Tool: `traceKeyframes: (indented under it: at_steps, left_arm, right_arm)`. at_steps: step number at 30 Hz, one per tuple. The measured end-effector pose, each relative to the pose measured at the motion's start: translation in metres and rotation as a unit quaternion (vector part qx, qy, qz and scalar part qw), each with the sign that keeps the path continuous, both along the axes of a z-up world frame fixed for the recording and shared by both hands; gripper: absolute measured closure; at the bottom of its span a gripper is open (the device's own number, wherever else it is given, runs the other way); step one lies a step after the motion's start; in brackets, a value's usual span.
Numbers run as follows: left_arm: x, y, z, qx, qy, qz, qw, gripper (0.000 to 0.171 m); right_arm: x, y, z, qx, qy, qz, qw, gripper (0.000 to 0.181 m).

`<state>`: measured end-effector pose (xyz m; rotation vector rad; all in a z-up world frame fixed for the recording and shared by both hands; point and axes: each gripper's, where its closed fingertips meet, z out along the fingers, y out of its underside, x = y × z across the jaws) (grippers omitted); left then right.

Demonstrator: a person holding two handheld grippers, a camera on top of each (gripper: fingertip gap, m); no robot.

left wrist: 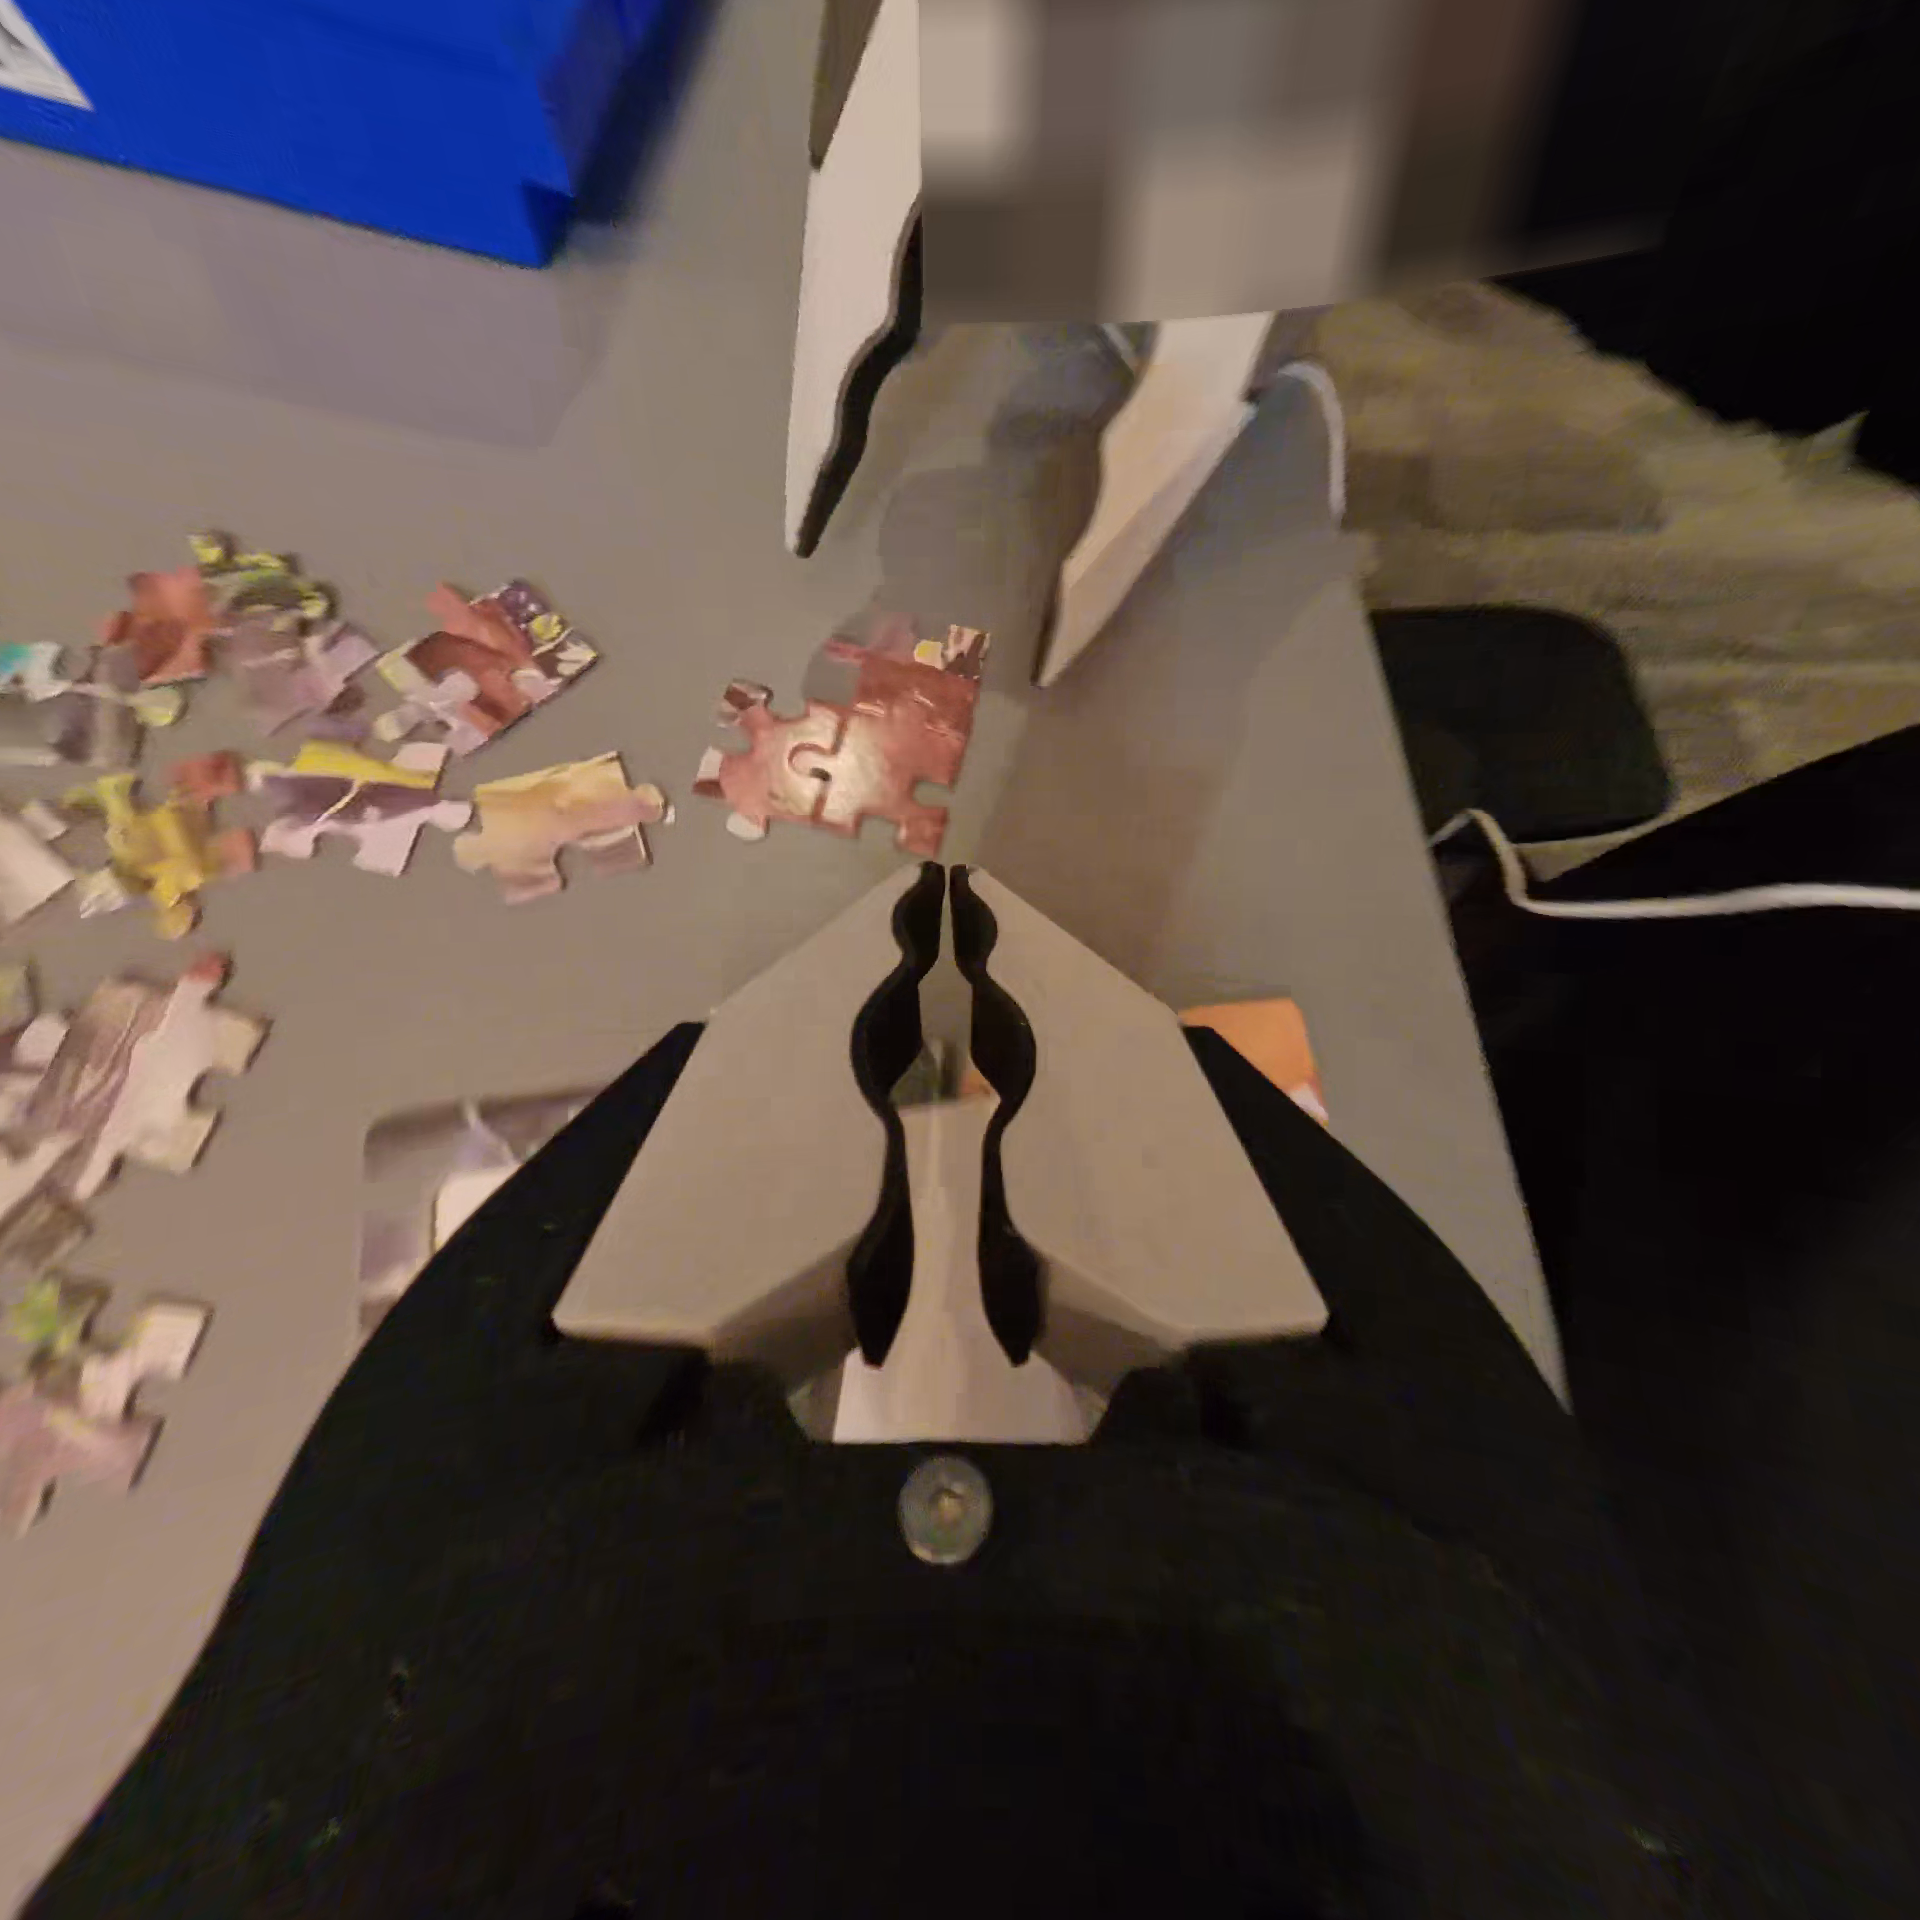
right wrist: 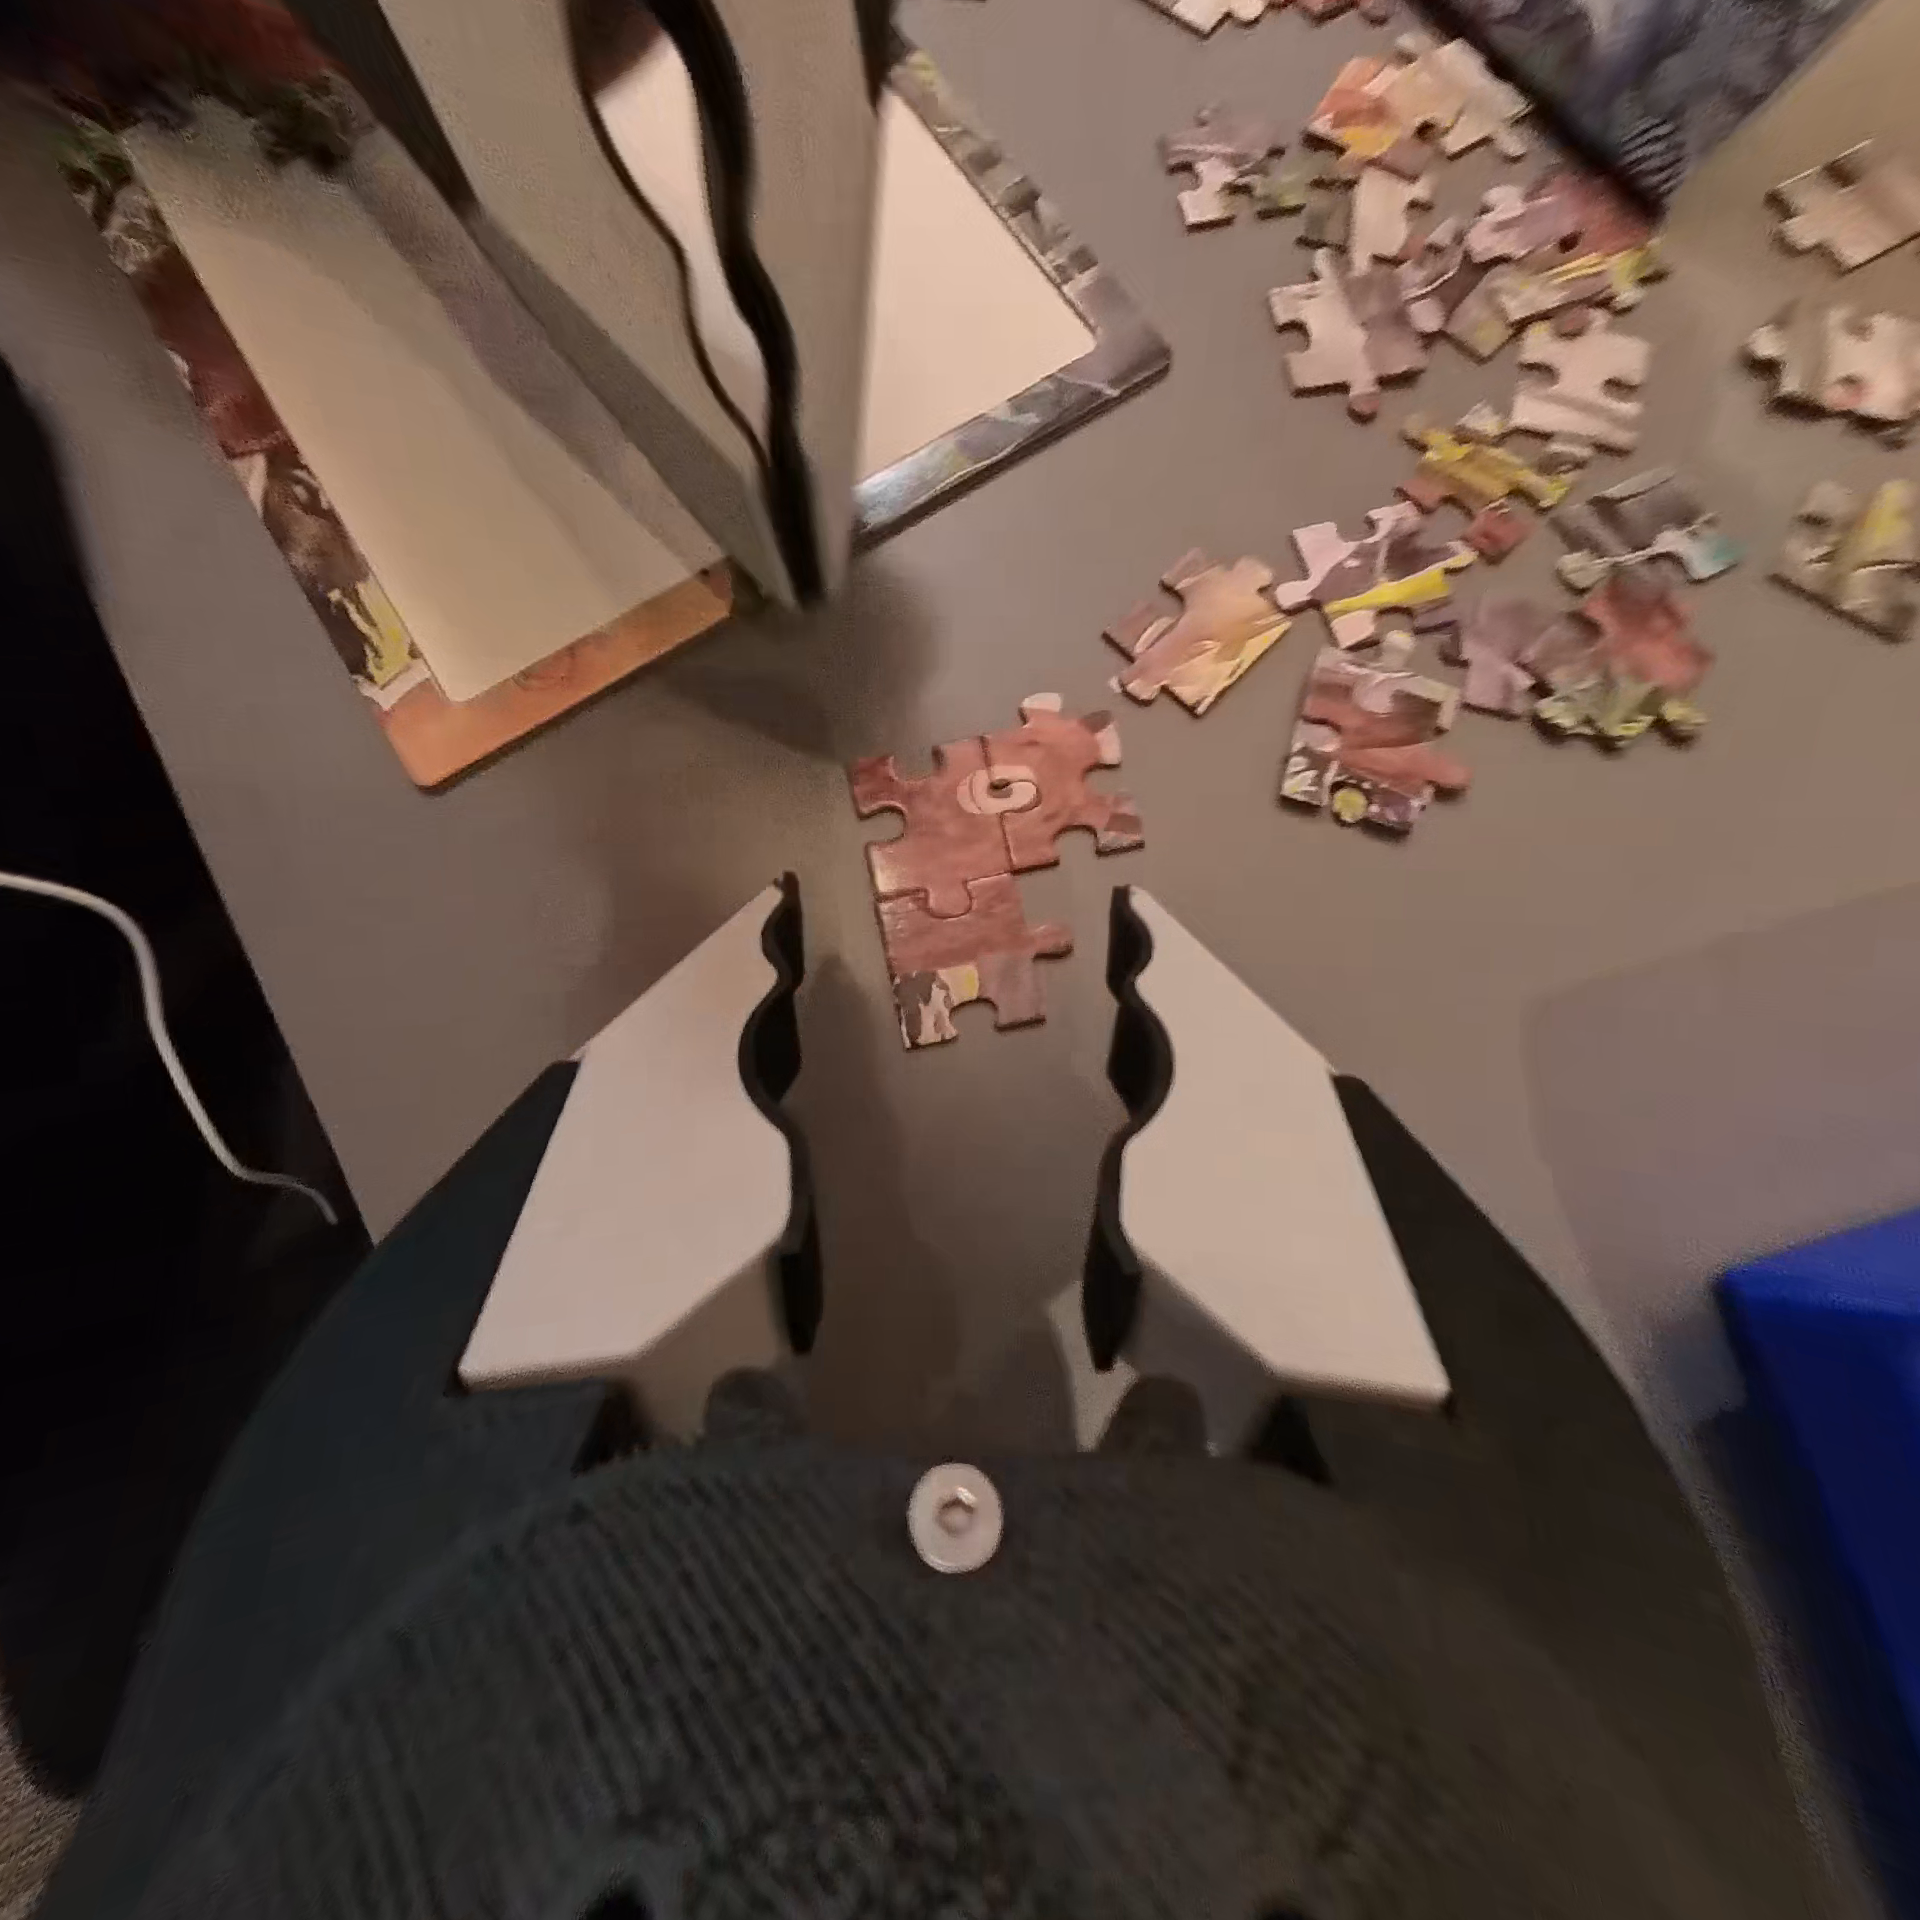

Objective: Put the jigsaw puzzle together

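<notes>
A joined cluster of three brown puzzle pieces (left wrist: 862,748) (right wrist: 977,831) lies flat on the grey table. My left gripper (left wrist: 948,868) is shut and empty, its tip just short of the cluster; it also shows in the right wrist view (right wrist: 805,597), pointing down beyond the cluster. My right gripper (right wrist: 956,891) is open, its fingers on either side of the cluster's near end, low over the table; it shows in the left wrist view (left wrist: 923,615) too. Several loose pieces (left wrist: 364,748) (right wrist: 1455,468) lie scattered beside the cluster. The puzzle frame (right wrist: 1039,416) (left wrist: 416,1174) lies behind the left gripper.
A blue box (left wrist: 312,114) (right wrist: 1829,1455) stands on the table beyond the loose pieces. A dark printed box (right wrist: 1621,83) sits at the far corner. The table edge (left wrist: 1455,935) runs close by, with a white cable (left wrist: 1662,899) (right wrist: 156,987) and dark floor past it. About 8 centimetres separates my left fingertips from my right.
</notes>
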<state>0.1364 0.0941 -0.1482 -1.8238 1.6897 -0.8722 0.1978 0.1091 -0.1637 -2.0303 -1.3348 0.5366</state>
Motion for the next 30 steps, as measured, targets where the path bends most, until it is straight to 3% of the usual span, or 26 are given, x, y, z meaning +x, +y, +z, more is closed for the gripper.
traceKeyframes:
  at_steps: [4, 8, 15, 23, 25, 27, 30]
  left_arm:
    - [0.033, 0.009, -0.033, -0.004, 0.070, -0.013, 0.997, 0.171]
    - [0.044, 0.013, -0.044, -0.024, 0.076, -0.010, 0.997, 0.171]
    - [0.044, 0.011, -0.045, -0.079, 0.060, 0.024, 0.995, 0.171]
    - [0.044, 0.007, -0.044, -0.055, 0.068, 0.026, 0.996, 0.171]
    - [0.044, 0.006, -0.044, -0.060, 0.066, 0.029, 0.996, 0.171]
    - [0.044, 0.006, -0.043, -0.055, 0.063, 0.030, 0.996, 0.171]
    - [0.044, 0.006, -0.043, -0.047, 0.062, 0.030, 0.997, 0.171]
  right_arm:
    - [0.000, 0.003, -0.016, -0.020, -0.013, 0.021, 0.999, 0.125]
    - [0.002, 0.004, -0.026, -0.024, -0.031, 0.032, 0.999, 0.135]
    - [0.003, -0.003, -0.027, -0.028, -0.053, 0.031, 0.998, 0.142]
    - [0.003, -0.007, -0.027, -0.053, -0.027, 0.019, 0.998, 0.143]
    - [0.001, -0.011, -0.021, -0.061, -0.005, 0.025, 0.998, 0.162]
    - [-0.005, -0.015, -0.010, -0.077, 0.034, 0.026, 0.996, 0.157]
    - [0.007, -0.011, -0.018, -0.060, -0.011, 0.008, 0.998, 0.147]
